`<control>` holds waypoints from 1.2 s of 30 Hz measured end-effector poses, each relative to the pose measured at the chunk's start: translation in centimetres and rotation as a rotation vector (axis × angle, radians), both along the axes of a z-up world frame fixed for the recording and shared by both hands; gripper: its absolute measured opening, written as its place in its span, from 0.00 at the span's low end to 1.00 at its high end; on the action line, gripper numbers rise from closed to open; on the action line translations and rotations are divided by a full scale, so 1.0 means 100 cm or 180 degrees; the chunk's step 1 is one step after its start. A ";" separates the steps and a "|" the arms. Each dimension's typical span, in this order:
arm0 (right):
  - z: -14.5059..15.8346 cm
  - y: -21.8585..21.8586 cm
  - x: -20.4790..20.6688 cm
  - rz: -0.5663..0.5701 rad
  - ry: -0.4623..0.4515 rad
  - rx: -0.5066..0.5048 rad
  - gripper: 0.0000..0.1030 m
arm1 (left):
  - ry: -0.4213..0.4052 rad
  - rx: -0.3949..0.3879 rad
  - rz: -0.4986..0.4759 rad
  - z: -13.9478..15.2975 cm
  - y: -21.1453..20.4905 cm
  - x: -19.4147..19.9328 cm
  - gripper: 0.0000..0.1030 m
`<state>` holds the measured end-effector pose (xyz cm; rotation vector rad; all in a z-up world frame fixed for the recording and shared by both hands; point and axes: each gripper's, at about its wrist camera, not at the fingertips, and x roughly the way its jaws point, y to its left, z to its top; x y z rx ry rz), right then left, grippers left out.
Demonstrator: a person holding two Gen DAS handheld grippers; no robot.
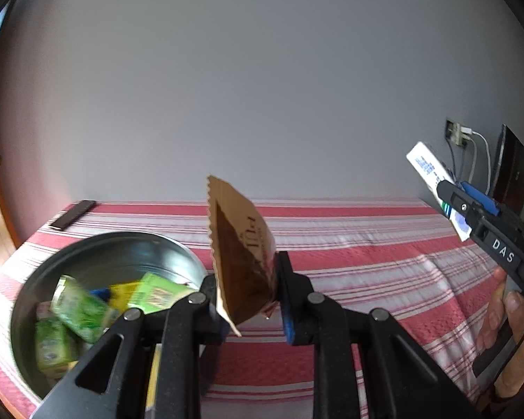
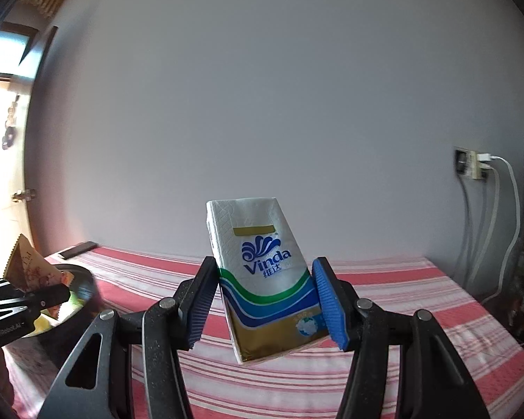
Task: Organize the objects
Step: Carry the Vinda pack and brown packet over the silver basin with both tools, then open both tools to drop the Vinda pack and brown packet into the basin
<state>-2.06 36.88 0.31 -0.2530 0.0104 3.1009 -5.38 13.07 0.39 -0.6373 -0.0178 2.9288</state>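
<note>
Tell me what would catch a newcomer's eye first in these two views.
First, the Vinda tissue pack, clamped upright between the right gripper's blue pads above the red-and-white striped cloth. Next, the brown sachet with a zigzag edge, pinched in the left gripper and lifted beside the round metal tin. That tin sits at the cloth's left end and holds green and yellow packets.

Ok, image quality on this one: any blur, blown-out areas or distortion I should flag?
Left wrist view: the metal bowl and its green cartons are motion-smeared, the brown sachet fairly sharp. Right wrist view: the tissue pack is crisp, the doorway at left blown out. Both show fisheye bending and dark corners.
</note>
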 end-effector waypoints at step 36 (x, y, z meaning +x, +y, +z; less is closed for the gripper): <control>-0.016 -0.215 -0.077 0.1337 -0.0556 0.0385 0.56 | -0.0175 0.0167 0.0879 -0.016 -0.149 0.010 0.20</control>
